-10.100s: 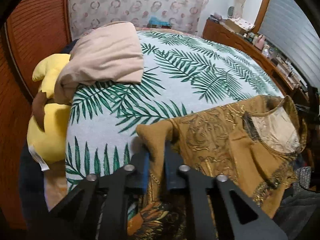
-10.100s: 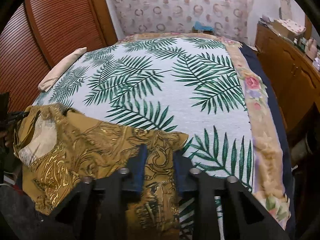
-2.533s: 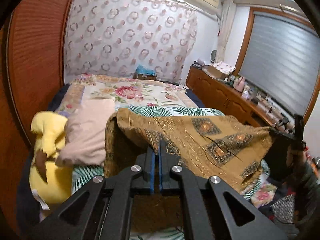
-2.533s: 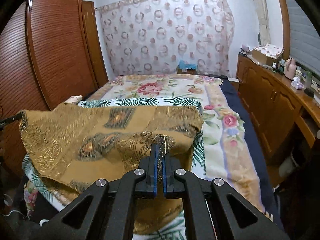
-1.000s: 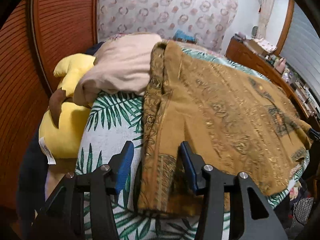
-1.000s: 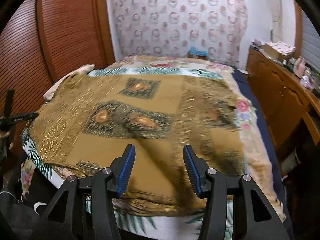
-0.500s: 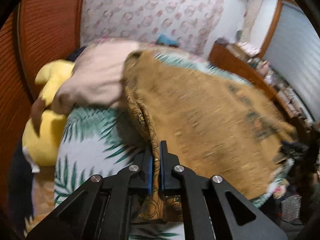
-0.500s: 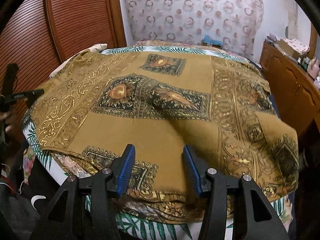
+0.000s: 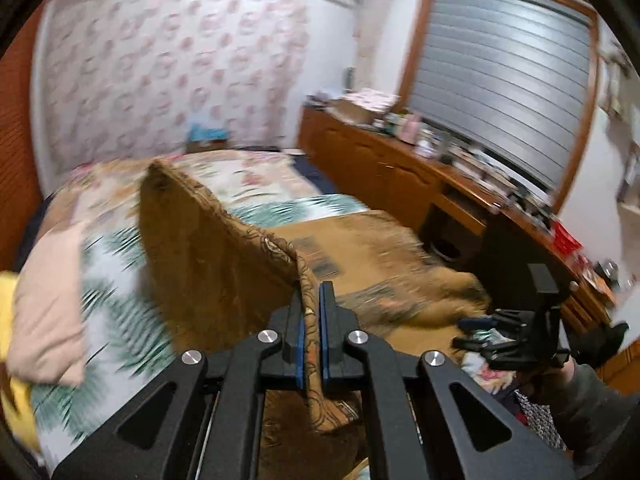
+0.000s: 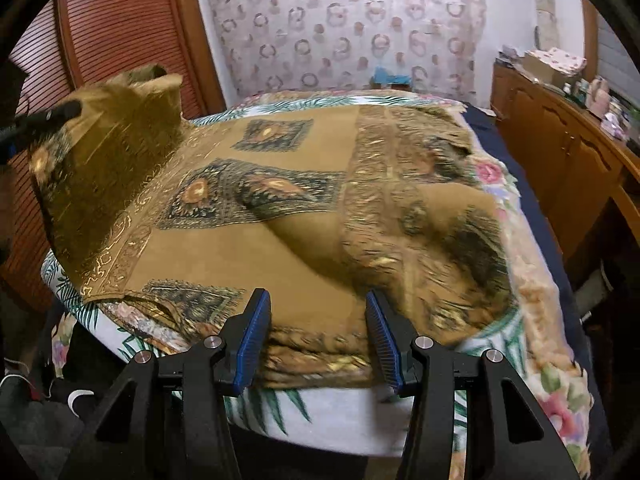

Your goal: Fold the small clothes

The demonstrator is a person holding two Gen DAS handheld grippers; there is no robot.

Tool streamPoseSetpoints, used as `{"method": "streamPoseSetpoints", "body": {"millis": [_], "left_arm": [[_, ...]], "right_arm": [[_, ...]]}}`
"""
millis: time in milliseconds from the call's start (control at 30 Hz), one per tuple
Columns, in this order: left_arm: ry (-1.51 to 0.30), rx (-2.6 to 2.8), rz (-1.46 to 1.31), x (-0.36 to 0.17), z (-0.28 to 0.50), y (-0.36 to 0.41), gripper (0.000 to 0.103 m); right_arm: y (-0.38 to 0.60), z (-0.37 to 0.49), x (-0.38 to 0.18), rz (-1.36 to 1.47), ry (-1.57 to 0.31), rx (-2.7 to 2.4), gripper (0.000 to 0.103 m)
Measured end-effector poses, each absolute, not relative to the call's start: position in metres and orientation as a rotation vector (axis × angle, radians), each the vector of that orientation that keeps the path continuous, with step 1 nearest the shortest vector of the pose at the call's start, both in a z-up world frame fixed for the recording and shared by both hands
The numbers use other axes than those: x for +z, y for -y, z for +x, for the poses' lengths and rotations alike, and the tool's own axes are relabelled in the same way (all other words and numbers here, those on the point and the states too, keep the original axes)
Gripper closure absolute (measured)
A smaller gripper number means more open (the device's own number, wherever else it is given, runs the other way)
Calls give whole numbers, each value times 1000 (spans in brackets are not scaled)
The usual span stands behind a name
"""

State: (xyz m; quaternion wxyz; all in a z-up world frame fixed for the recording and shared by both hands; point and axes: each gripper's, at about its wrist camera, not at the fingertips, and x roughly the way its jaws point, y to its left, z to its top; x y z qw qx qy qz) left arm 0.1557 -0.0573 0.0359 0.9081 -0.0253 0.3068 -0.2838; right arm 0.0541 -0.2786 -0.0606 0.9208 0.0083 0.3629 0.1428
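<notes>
Left claw (image 9: 311, 320): jaws together, clamped on the patterned edge of the brown garment (image 9: 208, 248). The cloth passes between the blue pads (image 9: 299, 336) and hangs below them. From this grip the garment's left side is lifted off the bed (image 9: 100, 300) and stands as a raised flap, its far corner high above the bedspread. In the right wrist view the same lifted portion shows at upper left, raised against the wooden wardrobe doors (image 10: 120, 32), with the left claw's dark tip (image 10: 60, 114) at its edge.

Right claw (image 10: 318, 340): jaws apart, nothing between the pads. It hovers over the near hem of the garment (image 10: 280, 208), at the foot edge of the bed (image 10: 340, 416). Whether the pads touch the cloth cannot be told. In the left wrist view it appears at lower right (image 9: 500, 336), carried by a gloved hand (image 9: 600, 340) with a grey sleeve (image 9: 592, 396).

Garment: the greater part lies spread flat on the palm-leaf bedspread, ornamental panels facing up, with a soft ridge in the cloth near the middle and a rumpled right side.

Other items: a beige pillow (image 9: 48, 304) lies on the bed's left side, just beside the lifted flap; a yellow plush item (image 9: 8, 280) is at the frame's left edge. A wooden sideboard (image 9: 400, 176) runs along the right wall. The left wrist view is blurred.
</notes>
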Motion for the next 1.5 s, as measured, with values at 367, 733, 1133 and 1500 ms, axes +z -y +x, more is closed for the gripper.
{"method": "streamPoseSetpoints", "body": {"millis": [367, 733, 1133, 1500], "left_arm": [[-622, -813, 79, 81, 176, 196, 97], [-723, -777, 135, 49, 183, 217, 73], [-811, -607, 166, -19, 188, 151, 63], [-888, -496, 139, -78, 197, 110, 63]], "right_arm": [[300, 31, -61, 57, -721, 244, 51], [312, 19, -62, 91, -716, 207, 51], [311, 11, -47, 74, -665, 184, 51], [320, 2, -20, 45, -602, 141, 51]]}}
